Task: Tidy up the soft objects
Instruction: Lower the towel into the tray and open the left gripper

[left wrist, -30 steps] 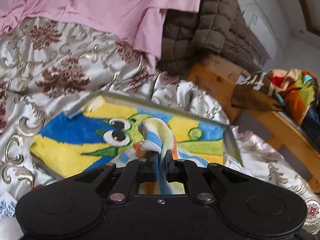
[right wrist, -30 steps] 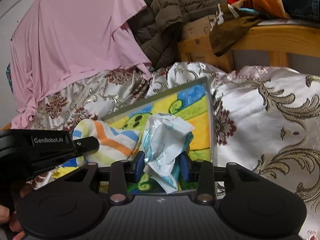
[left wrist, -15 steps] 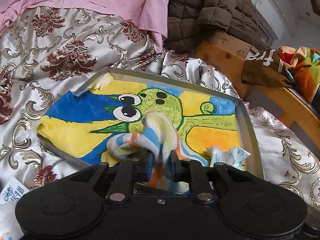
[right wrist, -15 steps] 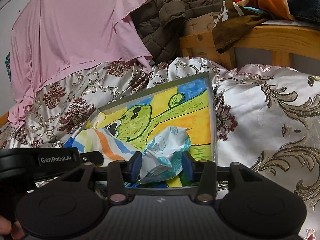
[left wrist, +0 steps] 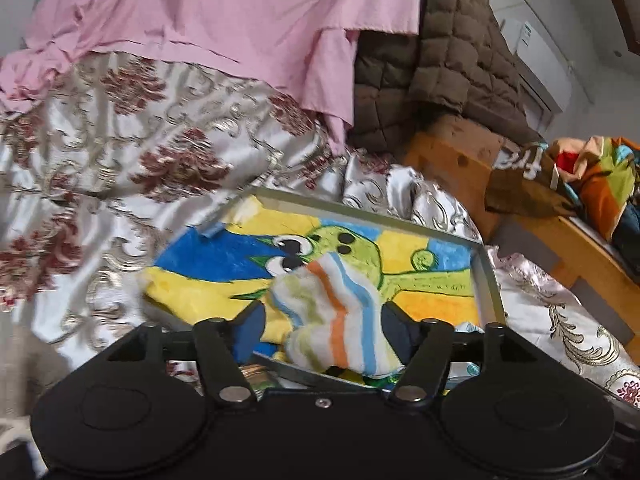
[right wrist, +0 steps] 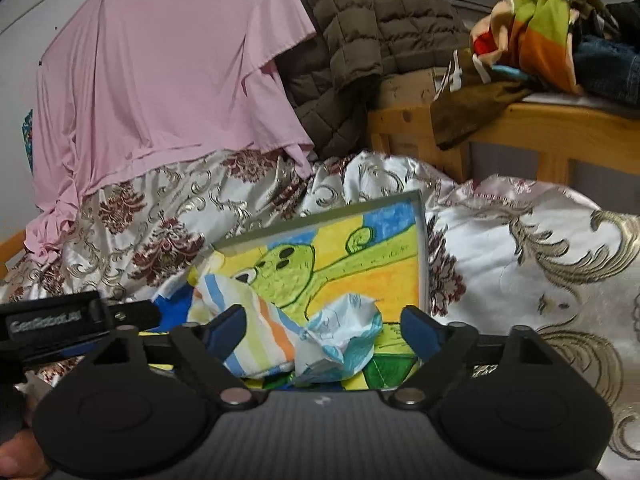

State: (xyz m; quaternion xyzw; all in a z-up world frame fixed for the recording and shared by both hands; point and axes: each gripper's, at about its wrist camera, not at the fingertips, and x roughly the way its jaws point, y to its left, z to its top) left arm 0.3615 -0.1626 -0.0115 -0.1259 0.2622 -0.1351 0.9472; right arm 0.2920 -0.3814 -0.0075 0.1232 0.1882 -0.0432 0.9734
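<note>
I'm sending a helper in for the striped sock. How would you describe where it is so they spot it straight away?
On the floral satin bedspread lies a shallow tray lined with a cartoon drawing. The striped sock lies at the tray's near end, touching a crumpled white-and-blue wrapper. Only the sock is soft knit with orange, blue and yellow stripes.

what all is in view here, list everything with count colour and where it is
tray: 1, grey rim, bright cartoon picture inside, on the bedspread
striped sock: 1, white with orange, blue and yellow stripes, in the tray
crumpled wrapper: 1, white and light blue, in the tray beside the sock
bedspread: 1, silvery with red and gold pattern, under the tray
pink garment: 1, hanging behind the bed
quilted jacket: 1, brown, right of the pink garment
wooden frame: 1, tan, far right
clothes pile: 1, multicoloured, on the wooden frame
left gripper: black, jaws just opened, sock loose between them
right gripper: black, jaws just opened around the wrapper
</note>
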